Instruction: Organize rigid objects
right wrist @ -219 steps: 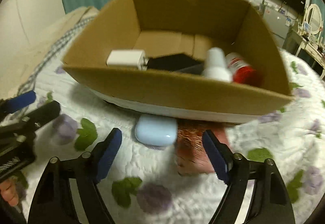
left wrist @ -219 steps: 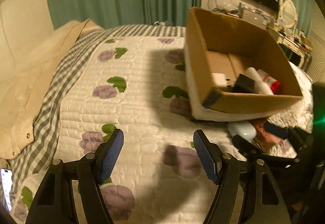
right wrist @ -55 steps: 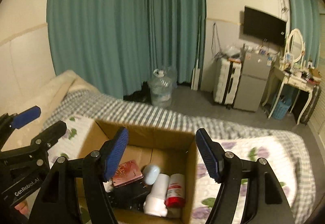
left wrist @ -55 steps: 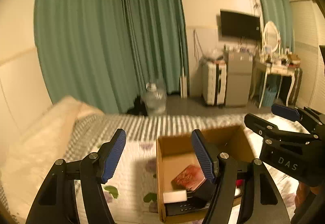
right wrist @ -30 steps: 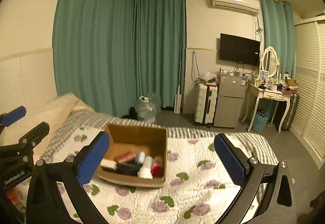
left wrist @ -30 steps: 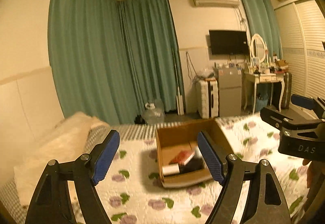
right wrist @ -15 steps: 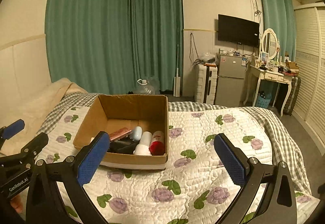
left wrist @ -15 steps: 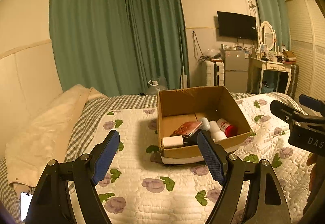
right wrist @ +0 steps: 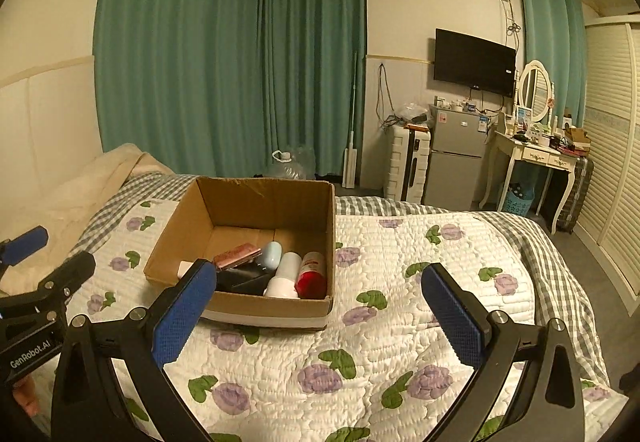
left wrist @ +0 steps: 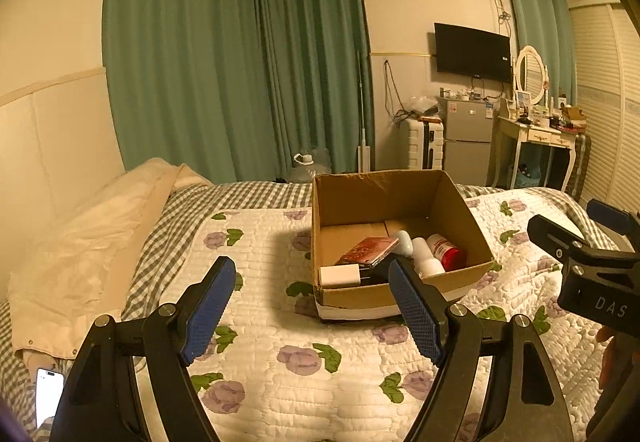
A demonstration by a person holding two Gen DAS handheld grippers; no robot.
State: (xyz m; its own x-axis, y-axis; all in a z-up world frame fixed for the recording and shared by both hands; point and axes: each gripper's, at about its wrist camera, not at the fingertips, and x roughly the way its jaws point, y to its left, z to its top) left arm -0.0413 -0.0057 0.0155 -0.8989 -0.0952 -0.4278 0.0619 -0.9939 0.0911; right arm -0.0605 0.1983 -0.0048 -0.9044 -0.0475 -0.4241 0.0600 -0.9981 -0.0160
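Already the rigid objects sit gathered inside the cardboard box, which rests on the quilted bed: a pinkish-red flat case leaning over dark items, a pale blue pod, a white bottle and a red-capped can lying side by side against the right wall, and a white block at the near-left corner. No loose item shows on the quilt around the box, so the sorting looks finished. The left claw and the right claw both stand wide apart and empty, held well back from the box, probably because nothing is left to pick up. A phone lies at the bed's left edge.
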